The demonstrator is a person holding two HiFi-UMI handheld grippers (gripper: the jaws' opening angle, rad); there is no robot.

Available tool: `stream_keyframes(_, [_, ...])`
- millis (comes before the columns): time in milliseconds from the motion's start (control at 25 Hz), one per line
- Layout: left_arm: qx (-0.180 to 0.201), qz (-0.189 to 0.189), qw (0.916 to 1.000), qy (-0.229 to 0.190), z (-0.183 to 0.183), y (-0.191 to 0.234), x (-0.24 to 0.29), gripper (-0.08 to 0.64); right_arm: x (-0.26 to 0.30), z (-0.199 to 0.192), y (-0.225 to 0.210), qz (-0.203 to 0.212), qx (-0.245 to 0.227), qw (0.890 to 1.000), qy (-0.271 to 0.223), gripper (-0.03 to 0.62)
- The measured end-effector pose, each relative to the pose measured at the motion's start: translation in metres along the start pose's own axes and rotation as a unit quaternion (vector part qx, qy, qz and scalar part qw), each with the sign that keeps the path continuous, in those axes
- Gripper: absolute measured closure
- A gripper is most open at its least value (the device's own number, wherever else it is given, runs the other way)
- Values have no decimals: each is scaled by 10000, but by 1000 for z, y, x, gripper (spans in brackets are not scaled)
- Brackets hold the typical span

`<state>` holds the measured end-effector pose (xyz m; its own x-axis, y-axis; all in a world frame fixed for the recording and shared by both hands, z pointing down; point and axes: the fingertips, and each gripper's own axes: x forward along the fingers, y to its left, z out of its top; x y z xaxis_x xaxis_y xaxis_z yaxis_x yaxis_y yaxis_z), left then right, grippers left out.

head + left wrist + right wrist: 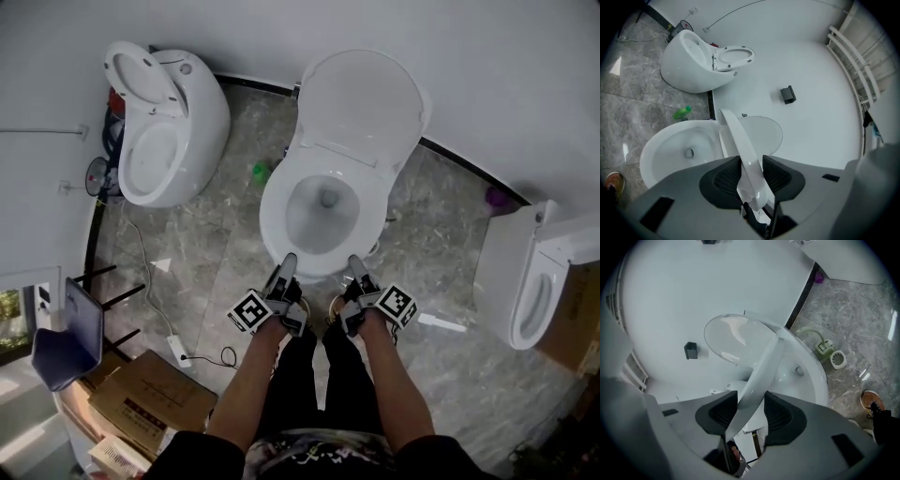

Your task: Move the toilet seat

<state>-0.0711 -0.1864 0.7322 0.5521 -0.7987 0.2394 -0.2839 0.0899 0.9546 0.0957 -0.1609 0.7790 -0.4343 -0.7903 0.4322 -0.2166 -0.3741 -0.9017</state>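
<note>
A white toilet (281, 202) stands in the middle of the floor with its lid (366, 98) tipped back against the wall. The toilet seat (323, 267) is gripped at its front rim by both grippers. My left gripper (287, 274) is shut on the rim left of centre, my right gripper (356, 274) on the rim right of centre. In the left gripper view the seat (736, 136) runs edge-on between the pads of the gripper (752, 176), lifted off the bowl (670, 150). The right gripper view shows the seat (765, 369) likewise pinched in the gripper (751, 411), above the bowl (808, 380).
A second toilet (173, 122) stands at the back left and a third (530, 281) at the right. A green bottle (261, 172) lies between the left and middle toilets. A cardboard box (150, 398), a chair (70, 337) and a power strip (178, 352) sit at the near left.
</note>
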Motion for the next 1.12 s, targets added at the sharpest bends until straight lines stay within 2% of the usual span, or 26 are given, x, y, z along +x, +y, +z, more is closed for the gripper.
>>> stream_keyframes(80, [200, -27, 9998, 11, 5, -12, 4, 401, -2, 6, 11, 50, 111, 9999, -29, 413])
stream_keyframes(160, [209, -115, 9997, -19, 9, -28, 10, 397, -4, 13, 24, 136, 247, 9995, -105, 413])
stream_keyframes(480, [-191, -609, 9977, -222, 23, -95, 45, 383, -4, 49, 72, 534, 643, 9950, -542, 413])
stream_keyframes(640, [291, -504, 9980, -243, 34, -107, 59, 387, 2, 65, 88, 580, 704, 9941, -592, 413])
stream_keyframes(720, [389, -506, 9976, -260, 36, -112, 67, 390, 4, 73, 94, 627, 738, 9936, -587, 413])
stream_keyframes(800, [302, -558, 9976, -290, 37, -119, 73, 390, 5, 79, 98, 667, 771, 9930, -590, 413])
stream_keyframes(920, [-57, -803, 9959, -403, 38, -136, 75, 390, 2, 80, 107, 735, 815, 9921, -609, 413])
stream_keyframes(1040, [42, -982, 9944, -377, 40, -148, 79, 390, 1, 84, 116, 811, 883, 9901, -725, 413])
stream_keyframes(1120, [-35, -1080, 9935, -351, 41, -154, 86, 390, 3, 89, 118, 857, 896, 9889, -822, 413])
